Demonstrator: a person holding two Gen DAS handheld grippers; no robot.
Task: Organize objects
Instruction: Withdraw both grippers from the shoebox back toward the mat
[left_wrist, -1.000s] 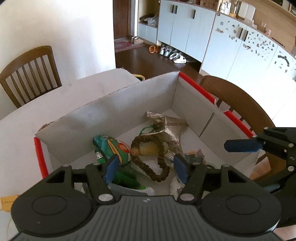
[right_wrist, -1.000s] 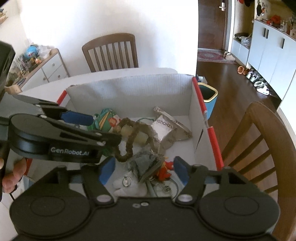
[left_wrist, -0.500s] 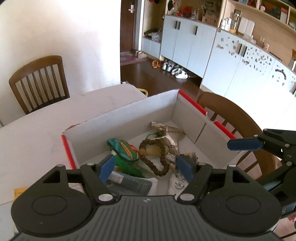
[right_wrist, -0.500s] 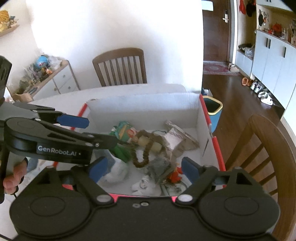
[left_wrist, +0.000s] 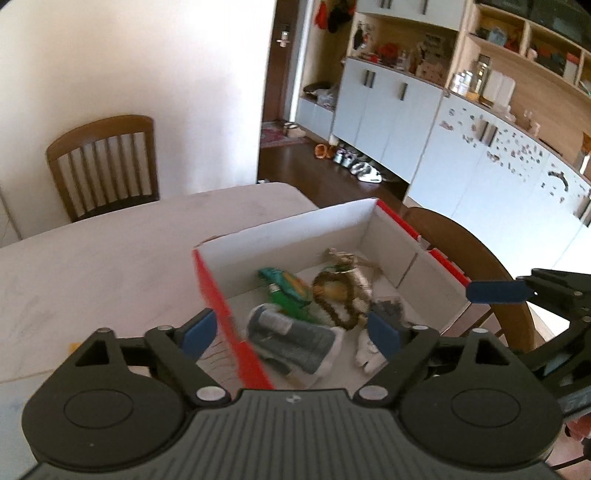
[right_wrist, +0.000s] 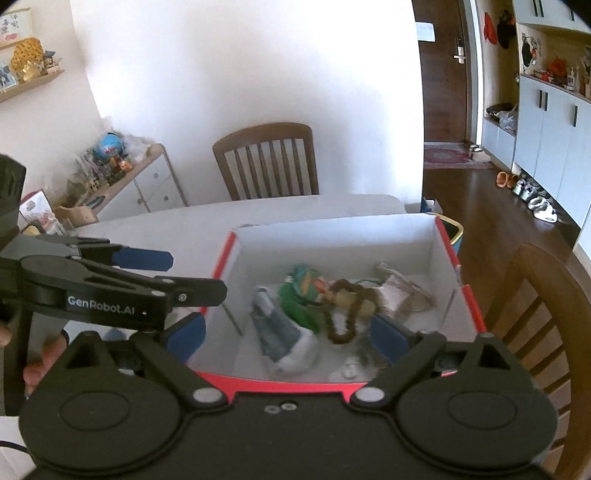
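- Your left gripper (left_wrist: 290, 334) hangs above the near left corner of the cardboard box (left_wrist: 291, 236); jaws wide and opening, nothing between the pads.
- Its left pad sits outside the box's red-edged left wall, its right pad over the inside, so that wall runs up between them in the left wrist view without touching either.
- Your right gripper (right_wrist: 288, 332) hangs over the near edge of the same box; jaws also wide and opening, empty.
- From the right wrist view, your left gripper's fingers (right_wrist: 142, 258) reach in from the left, above the table (right_wrist: 177, 232) and just beside the box's left wall.
- The box sits on the white table, by its right edge, open at the top.
- Everything to organize lies in the box, below and ahead of both grippers, touching neither.
- Count inside: one grey-blue pouch (right_wrist: 275, 332) nearest you, one green printed packet (right_wrist: 304, 280) behind it, one loop of brown beads (right_wrist: 343, 314) round a yellowish item, one crinkled silver wrapper (right_wrist: 400, 290) towards the far right.
- A few small pieces at the near right of the box are too blurred to name or count.
- Two wooden chairs: one (right_wrist: 266, 162) behind the table, one (right_wrist: 535, 306) just right of the box.
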